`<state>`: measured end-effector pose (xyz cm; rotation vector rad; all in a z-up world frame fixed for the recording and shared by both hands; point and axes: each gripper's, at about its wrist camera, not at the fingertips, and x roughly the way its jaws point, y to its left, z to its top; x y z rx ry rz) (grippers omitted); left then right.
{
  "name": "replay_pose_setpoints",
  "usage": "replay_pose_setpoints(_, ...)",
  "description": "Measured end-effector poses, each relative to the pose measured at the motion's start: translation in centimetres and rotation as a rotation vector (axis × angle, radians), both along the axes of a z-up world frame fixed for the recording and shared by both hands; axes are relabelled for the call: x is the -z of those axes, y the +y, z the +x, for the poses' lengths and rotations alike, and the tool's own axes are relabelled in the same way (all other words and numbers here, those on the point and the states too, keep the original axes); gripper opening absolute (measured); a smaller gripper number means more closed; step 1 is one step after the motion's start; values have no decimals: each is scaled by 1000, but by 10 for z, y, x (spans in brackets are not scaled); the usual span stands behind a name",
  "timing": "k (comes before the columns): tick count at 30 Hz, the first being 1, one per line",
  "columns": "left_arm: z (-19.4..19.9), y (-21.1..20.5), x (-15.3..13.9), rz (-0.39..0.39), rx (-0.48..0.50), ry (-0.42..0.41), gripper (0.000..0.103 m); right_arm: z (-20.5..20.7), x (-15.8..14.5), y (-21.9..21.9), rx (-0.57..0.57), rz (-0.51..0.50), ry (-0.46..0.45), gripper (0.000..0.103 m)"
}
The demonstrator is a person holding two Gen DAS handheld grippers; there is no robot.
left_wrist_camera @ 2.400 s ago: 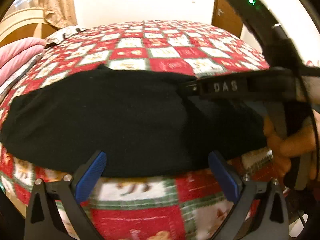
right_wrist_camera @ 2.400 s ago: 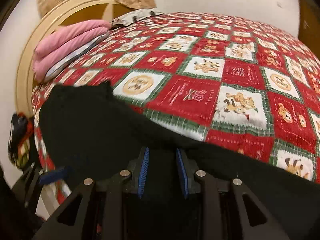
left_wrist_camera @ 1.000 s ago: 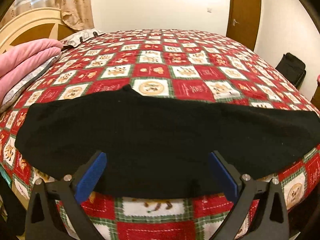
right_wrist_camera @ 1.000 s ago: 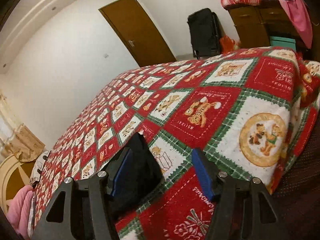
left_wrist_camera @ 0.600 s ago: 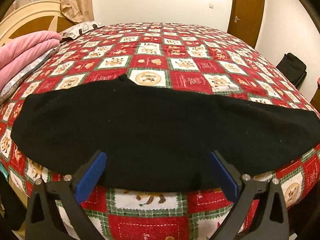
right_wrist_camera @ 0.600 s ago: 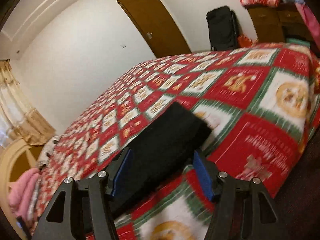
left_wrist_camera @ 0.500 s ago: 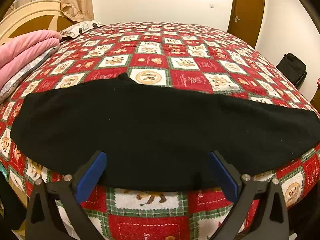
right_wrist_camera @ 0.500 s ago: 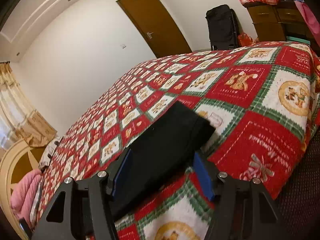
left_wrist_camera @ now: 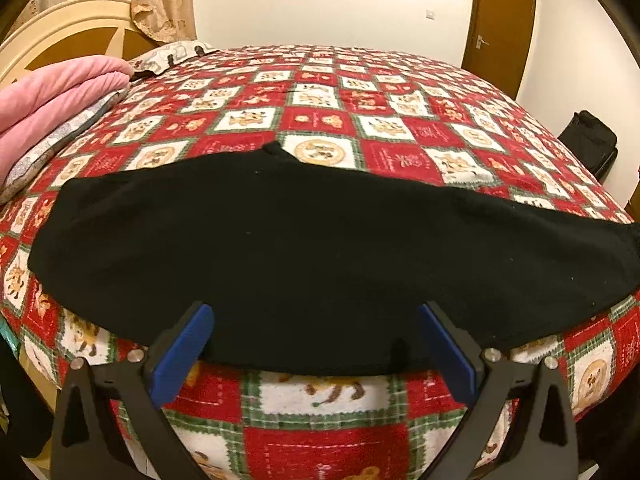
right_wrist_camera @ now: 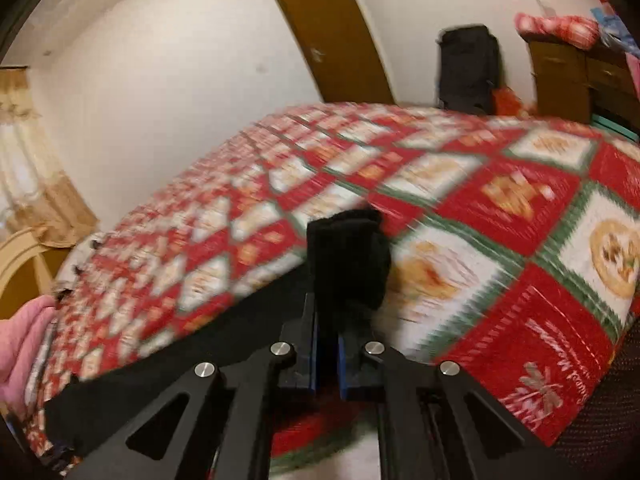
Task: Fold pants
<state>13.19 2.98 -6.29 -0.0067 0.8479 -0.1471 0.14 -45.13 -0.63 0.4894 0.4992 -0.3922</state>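
Black pants (left_wrist_camera: 320, 248) lie lengthwise along the near edge of the bed (left_wrist_camera: 320, 92); my right gripper (right_wrist_camera: 325, 354) pinches one bunched end, fingers nearly closed, while my left gripper (left_wrist_camera: 316, 344) hovers wide; soft, limp cloth, best taken at hems

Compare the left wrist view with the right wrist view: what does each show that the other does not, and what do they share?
Only the left wrist view shows the black pants spread flat along the bed's near edge, with the left hand-held gripper open and empty.

Only the right wrist view shows the right hand-held gripper shut on a raised end of the pants, plus a wooden dresser.

Both show the red checked bedspread, the brown door and the black bag.
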Motion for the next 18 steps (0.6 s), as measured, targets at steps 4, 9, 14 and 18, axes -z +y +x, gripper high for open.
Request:
replay_pose_setpoints(4,4,13,-1,-29,-31,4,103,20,-34,79,-246,-122,-74,7)
replay_pose_setpoints(9,4,25,2,-49,-56,10,103,57,-21,198,-570,-244,-56,7)
replay_pose_setpoints(14,-1,37,4,-29,-68,8,103,89,44,288,-757,-316,32,7)
replay_pose_setpoints(18,-1,48,7,-31,-89,13,103,89,77,309,-795,-353,76,11)
